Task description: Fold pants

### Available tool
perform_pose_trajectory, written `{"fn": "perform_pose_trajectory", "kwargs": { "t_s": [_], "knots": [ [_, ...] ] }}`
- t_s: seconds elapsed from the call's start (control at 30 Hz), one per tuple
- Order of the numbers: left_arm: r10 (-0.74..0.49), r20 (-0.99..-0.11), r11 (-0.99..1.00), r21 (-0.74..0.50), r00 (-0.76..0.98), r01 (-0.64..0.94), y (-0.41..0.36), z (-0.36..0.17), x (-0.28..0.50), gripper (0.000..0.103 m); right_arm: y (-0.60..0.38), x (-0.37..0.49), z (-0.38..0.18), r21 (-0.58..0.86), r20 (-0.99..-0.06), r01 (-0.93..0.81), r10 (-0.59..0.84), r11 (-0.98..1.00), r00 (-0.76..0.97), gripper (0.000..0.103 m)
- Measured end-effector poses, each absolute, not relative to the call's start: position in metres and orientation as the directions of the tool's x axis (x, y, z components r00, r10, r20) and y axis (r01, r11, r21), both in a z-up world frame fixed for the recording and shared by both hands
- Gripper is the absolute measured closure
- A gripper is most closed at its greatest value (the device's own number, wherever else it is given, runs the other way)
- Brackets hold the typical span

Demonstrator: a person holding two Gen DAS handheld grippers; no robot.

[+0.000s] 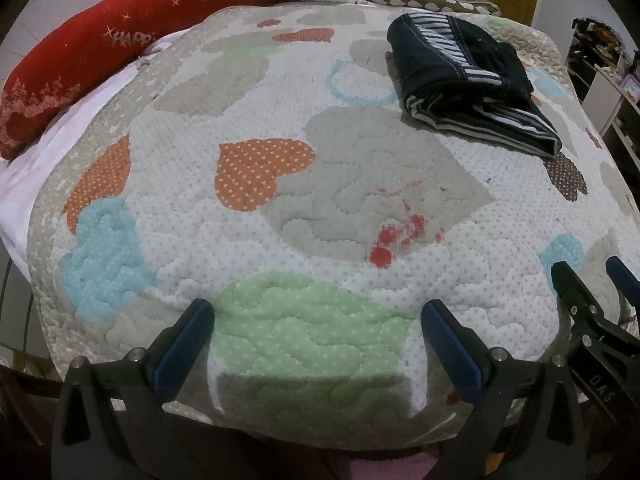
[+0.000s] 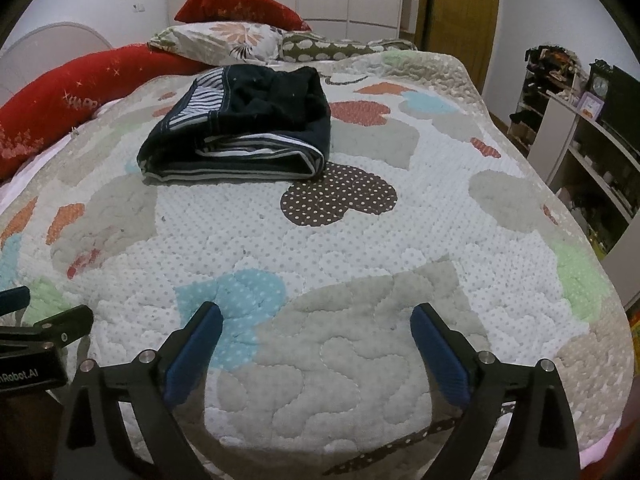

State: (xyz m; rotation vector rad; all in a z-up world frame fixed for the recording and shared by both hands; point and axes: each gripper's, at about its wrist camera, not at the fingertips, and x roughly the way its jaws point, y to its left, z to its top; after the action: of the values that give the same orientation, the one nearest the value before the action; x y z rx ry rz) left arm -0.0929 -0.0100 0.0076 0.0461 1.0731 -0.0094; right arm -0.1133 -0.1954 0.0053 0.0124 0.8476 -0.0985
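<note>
The dark striped pants [image 2: 240, 124] lay folded on the quilted bed [image 2: 360, 240]. Both the left claw [image 1: 316, 316] and the right claw [image 2: 316, 320] gaped wide and empty, well apart from them.

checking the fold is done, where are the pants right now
The pants lie folded on the quilt, far from both open grippers: upper left in the right wrist view, upper right in the left, beside a brown dotted heart patch.

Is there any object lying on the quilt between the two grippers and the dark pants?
Nothing visible. Only bare quilt lies between the open right gripper, the open left gripper and the folded pants; pillows lie beyond them.
</note>
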Motion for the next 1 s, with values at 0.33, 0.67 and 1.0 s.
{"fn": "perform_pose_trajectory", "kwargs": {
  "t_s": [0.33, 0.67, 1.0],
  "knots": [
    [-0.074, -0.860, 0.997, -0.057, 0.506, 0.049, 0.009, 0.018, -0.089, 0.000, -0.197, -0.119, -0.001, -0.034, -0.677, 0.076, -0.079, 0.997, 0.732, 0.001],
    [-0.126, -0.851, 0.990, -0.139, 0.510, 0.014, 0.032, 0.029, -0.065, 0.000, -0.196, -0.115, -0.004, -0.051, -0.642, 0.068, -0.085, 0.996, 0.762, 0.000],
    [-0.134, -0.841, 0.989, -0.149, 0.523, 0.012, 0.039, 0.032, -0.056, 0.000, -0.194, -0.111, -0.006, -0.067, -0.628, 0.071, -0.097, 0.995, 0.772, 0.000]
  ]
}}
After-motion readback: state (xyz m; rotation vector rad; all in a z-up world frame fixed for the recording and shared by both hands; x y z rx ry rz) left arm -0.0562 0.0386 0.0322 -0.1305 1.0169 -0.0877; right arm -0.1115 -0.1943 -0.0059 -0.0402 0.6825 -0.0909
